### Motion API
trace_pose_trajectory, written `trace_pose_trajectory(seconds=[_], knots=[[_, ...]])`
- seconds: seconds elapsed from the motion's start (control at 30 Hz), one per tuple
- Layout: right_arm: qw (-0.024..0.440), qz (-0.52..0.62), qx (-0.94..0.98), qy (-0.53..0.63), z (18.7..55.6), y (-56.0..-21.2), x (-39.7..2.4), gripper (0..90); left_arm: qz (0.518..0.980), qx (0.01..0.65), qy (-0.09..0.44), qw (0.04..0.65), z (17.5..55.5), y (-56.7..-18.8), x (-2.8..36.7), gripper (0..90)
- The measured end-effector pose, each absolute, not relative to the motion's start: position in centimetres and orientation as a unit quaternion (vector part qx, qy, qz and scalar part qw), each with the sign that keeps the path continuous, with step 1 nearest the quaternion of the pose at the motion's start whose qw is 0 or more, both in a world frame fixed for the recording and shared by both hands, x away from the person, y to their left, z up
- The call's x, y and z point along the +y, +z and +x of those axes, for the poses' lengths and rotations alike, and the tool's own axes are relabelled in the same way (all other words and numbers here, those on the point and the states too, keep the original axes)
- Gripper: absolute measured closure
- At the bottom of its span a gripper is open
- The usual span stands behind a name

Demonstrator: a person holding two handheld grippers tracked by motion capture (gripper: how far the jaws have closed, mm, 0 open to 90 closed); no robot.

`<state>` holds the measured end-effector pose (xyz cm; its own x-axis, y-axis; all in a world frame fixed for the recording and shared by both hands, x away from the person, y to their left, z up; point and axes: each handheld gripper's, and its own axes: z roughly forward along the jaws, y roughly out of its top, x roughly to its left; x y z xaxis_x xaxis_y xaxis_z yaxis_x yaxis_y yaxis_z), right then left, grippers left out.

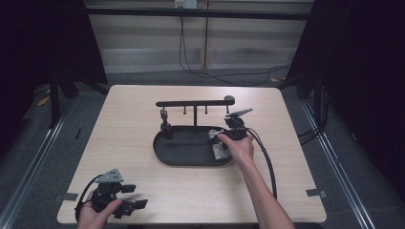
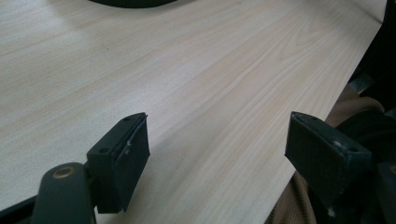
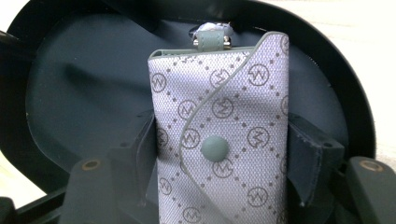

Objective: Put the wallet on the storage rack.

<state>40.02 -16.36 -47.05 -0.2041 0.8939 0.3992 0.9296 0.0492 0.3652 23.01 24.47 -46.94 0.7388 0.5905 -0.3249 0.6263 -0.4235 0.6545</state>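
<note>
Landmark: black oval tray (image 1: pixel 184 155) with an upright T-shaped hanger stand (image 1: pixel 195 106), sitting near the centre of the pale wooden table (image 1: pixel 143 105).

Right gripper (image 1: pixel 229 136): at the tray's right end, held by the person's right hand (image 1: pixel 239 148), black cable trailing off toward the table's near right edge. In the right gripper view the grey fabric key pouch (image 3: pixel 224 140), patterned with circled monograms and dots and fitted with a round grey snap button (image 3: pixel 215 148), stands between the two black jaws over the tray floor (image 3: pixel 84 93). The left pad lies against the pouch's edge; the right pad sits just beside the other edge, contact there hard to tell. Jaws slightly parted, no firm clamp visible; read as released around the pouch. A small grey strap with a metal fitting (image 3: pixel 212 36) sticks out of the pouch's far end, toward the tray's rim.

Pouch location: inside the tray, right end, seen in the high view as a pale patch under the hand.

Left gripper (image 1: pixel 136 202): well apart from the tray, at the table's near left corner, held in the left hand (image 1: pixel 95 212). Jaws spread wide, nothing between them; bare wood beneath.
</note>
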Motion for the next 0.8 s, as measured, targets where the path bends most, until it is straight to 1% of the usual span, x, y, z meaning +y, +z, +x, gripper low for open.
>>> trace_pose_trajectory(seconds=[0.17,0.57,0.8], knots=[[0.029,-0.625,-0.724,-0.291,39.9,-47.1,-16.8,31.0,0.842,0.36,-0.022,0.4,23.0,-46.9,24.5,21.7],[0.004,-0.612,-0.721,-0.324,38.8,-44.8,-19.0,29.6,0.841,0.362,-0.019,0.402,23.0,-46.9,24.6,21.7],[-0.015,-0.588,-0.734,-0.339,37.8,-43.8,-19.7,28.9,0.832,0.374,-0.017,0.411,23.0,-46.8,24.8,21.6]])
